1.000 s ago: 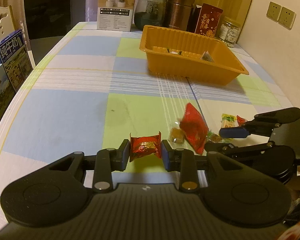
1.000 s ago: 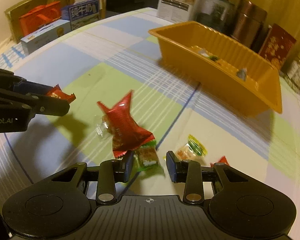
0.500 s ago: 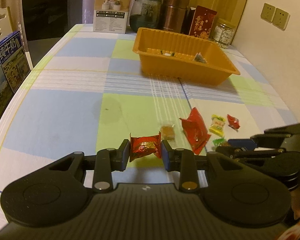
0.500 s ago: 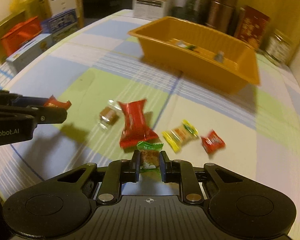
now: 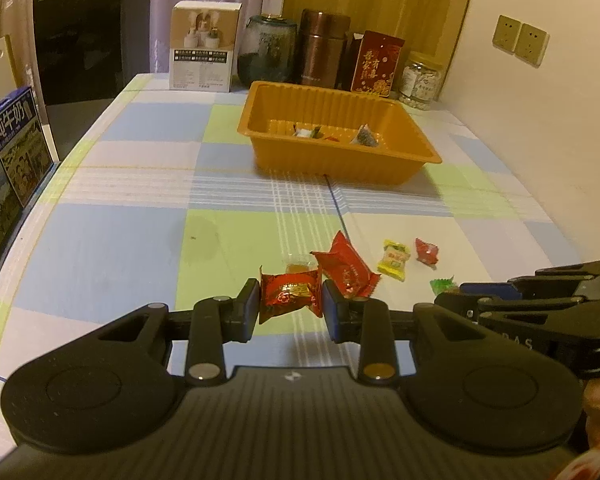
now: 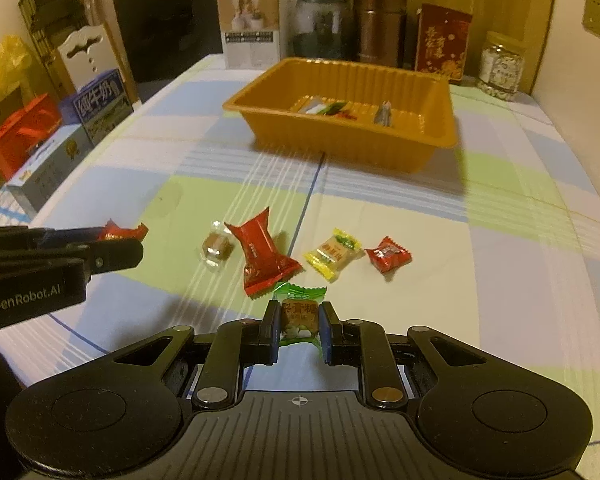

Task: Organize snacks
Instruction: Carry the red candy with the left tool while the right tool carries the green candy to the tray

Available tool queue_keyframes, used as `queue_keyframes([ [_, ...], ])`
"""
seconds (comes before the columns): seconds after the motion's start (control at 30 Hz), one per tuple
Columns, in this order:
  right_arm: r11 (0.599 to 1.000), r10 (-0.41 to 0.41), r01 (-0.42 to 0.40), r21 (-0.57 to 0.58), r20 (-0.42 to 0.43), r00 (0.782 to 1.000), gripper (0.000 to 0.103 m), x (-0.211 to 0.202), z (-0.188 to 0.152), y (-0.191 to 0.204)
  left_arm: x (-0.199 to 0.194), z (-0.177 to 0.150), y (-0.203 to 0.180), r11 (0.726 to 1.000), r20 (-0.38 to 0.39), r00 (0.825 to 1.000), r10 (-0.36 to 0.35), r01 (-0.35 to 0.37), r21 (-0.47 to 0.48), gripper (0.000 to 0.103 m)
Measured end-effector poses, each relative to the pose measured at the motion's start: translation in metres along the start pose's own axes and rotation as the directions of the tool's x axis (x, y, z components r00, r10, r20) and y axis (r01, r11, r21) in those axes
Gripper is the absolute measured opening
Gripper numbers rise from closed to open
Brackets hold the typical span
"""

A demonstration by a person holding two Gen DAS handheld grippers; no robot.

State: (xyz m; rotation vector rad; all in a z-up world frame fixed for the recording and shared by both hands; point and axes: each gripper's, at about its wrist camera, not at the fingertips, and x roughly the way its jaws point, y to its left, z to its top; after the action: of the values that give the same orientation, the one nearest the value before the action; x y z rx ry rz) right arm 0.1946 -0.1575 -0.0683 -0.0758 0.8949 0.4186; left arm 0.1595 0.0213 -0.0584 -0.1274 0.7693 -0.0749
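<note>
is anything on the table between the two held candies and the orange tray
Nothing visible blocks the way. The left gripper holds a red candy and the right gripper a green-wrapped candy. Loose snacks lie just ahead, then only bare tablecloth up to the orange tray.

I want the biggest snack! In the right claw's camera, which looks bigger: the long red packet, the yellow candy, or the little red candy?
1. Long red packet, clearly largest.
2. Yellow candy.
3. Little red candy, slightly smaller; all lie similarly near.

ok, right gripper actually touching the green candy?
Touching. The right wrist view shows the right gripper with both pads pressed against the sides of the green candy, which is held clear of the table.
</note>
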Motion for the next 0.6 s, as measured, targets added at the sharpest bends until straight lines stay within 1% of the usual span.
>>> queue_keyframes([
  [0.3, 1.0, -0.002, 0.001, 0.024, 0.037, 0.999, 0.02, -0.023, 0.003, -0.001, -0.018, 0.002, -0.008, 1.0, 0.016, 1.0, -0.003, 0.003, 0.009, 0.03],
  [0.6, 0.999, -0.015, 0.013, 0.042, 0.056, 0.998, 0.02, -0.035, 0.004, -0.005, -0.027, 0.003, -0.016, 1.0, 0.021, 1.0, -0.017, 0.016, 0.022, 0.03],
])
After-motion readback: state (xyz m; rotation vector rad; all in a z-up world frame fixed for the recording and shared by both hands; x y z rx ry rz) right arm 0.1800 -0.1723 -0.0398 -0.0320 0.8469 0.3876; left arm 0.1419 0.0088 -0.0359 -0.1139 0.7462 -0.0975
